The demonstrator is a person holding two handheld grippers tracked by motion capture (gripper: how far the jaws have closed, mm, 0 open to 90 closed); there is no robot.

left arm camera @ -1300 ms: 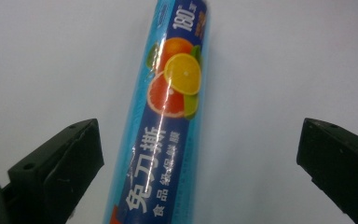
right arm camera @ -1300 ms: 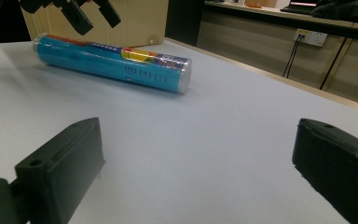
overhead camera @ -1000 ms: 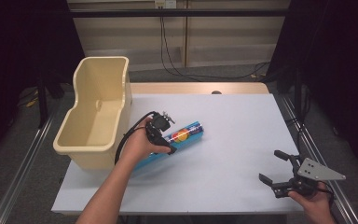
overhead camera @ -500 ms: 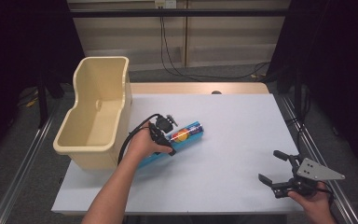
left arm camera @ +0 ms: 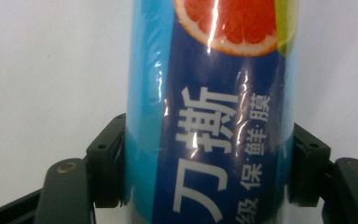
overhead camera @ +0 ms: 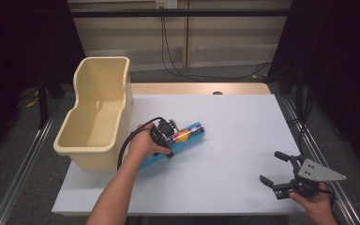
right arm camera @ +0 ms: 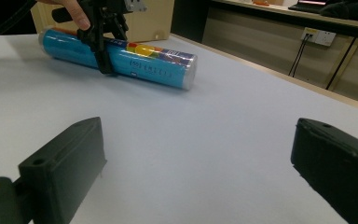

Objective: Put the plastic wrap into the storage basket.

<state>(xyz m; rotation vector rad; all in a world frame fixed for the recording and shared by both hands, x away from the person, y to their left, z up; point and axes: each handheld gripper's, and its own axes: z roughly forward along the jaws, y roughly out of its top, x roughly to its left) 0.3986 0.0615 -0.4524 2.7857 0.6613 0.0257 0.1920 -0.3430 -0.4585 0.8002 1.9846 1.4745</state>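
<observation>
Left gripper (overhead camera: 165, 134) is clamped across the blue roll (overhead camera: 187, 136), one jaw on each side of it, about the middle of its length. The roll lies flat on the white table (overhead camera: 234, 122), just beside the beige tub (overhead camera: 98, 112); its long axis runs from the tub's near corner toward the far right. Right gripper (overhead camera: 281, 180) hangs with jaws wide apart near the front right corner, well apart from the roll. Around the table the room is dark, with cables at the back.
</observation>
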